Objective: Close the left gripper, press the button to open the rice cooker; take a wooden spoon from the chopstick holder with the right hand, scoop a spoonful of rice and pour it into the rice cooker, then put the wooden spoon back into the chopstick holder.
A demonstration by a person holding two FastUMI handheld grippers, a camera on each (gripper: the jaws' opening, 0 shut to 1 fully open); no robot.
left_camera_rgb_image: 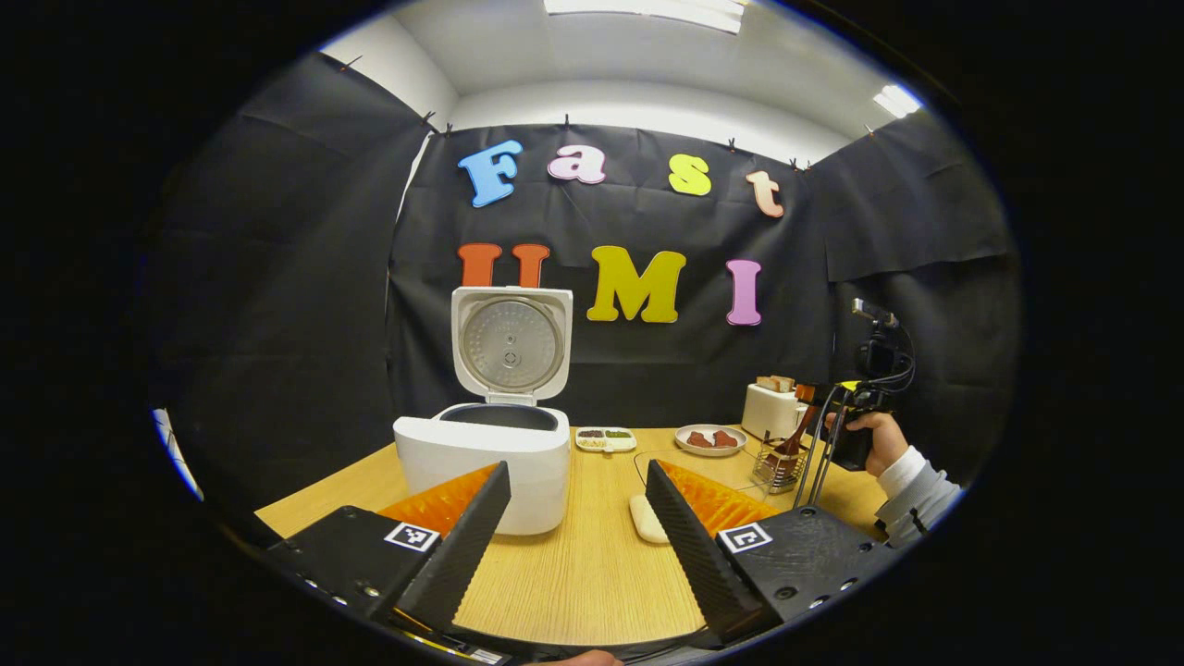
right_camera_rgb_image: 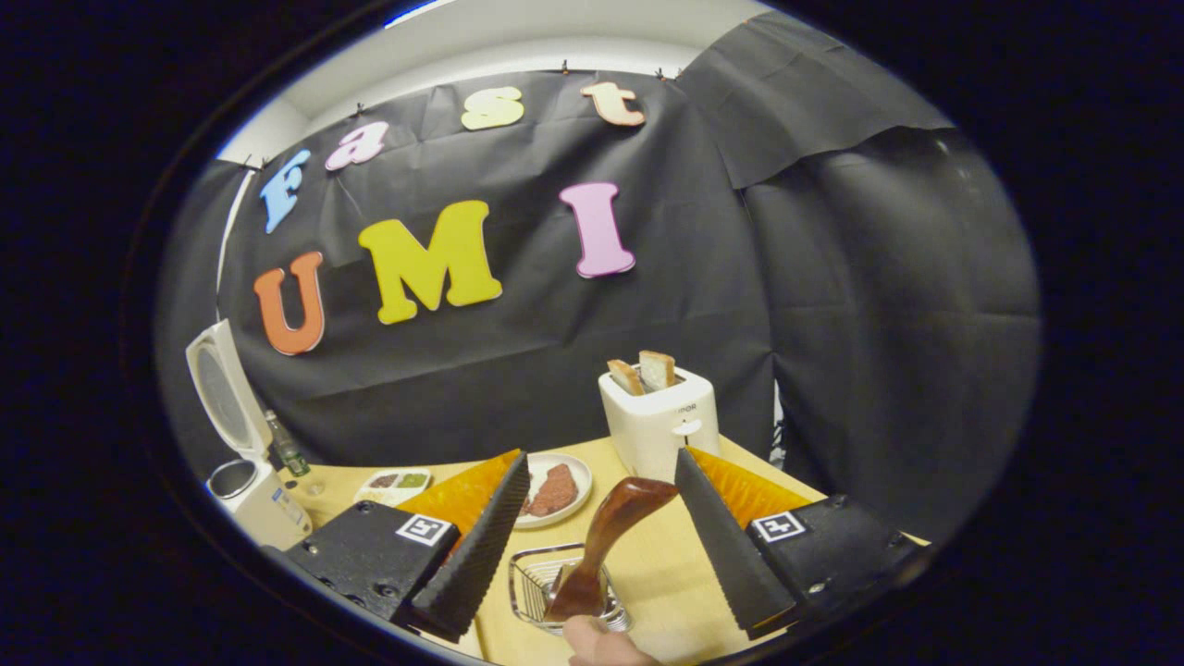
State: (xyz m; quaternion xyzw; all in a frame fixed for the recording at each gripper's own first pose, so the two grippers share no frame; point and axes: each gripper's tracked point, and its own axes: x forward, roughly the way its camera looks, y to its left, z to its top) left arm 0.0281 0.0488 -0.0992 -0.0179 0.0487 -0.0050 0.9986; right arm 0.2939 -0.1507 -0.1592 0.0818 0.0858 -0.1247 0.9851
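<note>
Right gripper (right_camera_rgb_image: 592,555) is spread wide, jaws either side of the wooden spoon (right_camera_rgb_image: 606,541) handle but not touching it; nothing grasped yet. Spoon stands in the wire chopstick holder (right_camera_rgb_image: 532,583), leaning, its rounded top between the fingers and nearer the right one. In the left gripper view the same gripper (left_camera_rgb_image: 823,435) is held in a hand (left_camera_rgb_image: 874,439) at the holder (left_camera_rgb_image: 775,467), near the table's (left_camera_rgb_image: 573,564) right side.

Left gripper (left_camera_rgb_image: 578,536) is also parted, empty, held back from the rice cooker (left_camera_rgb_image: 486,458) and pointing at the table between cooker and a small pale object (left_camera_rgb_image: 646,518).

Progress: lid (left_camera_rgb_image: 511,344) is up and the inner pot is exposed, so the button press looks done. Spoon pickup is the step in hand. Left to do: grip spoon, scoop rice, pour into cooker, return spoon to holder. Rice source isn't clear from these views; there's a small divided dish (left_camera_rgb_image: 606,438) and a plate (left_camera_rgb_image: 710,439) behind, contents too small to tell.

Cooker sits well left of the right gripper, at the far-left edge of its view (right_camera_rgb_image: 245,472). Toaster (right_camera_rgb_image: 659,421) stands just behind the holder, so clearance on lift-out may be tight.
</note>
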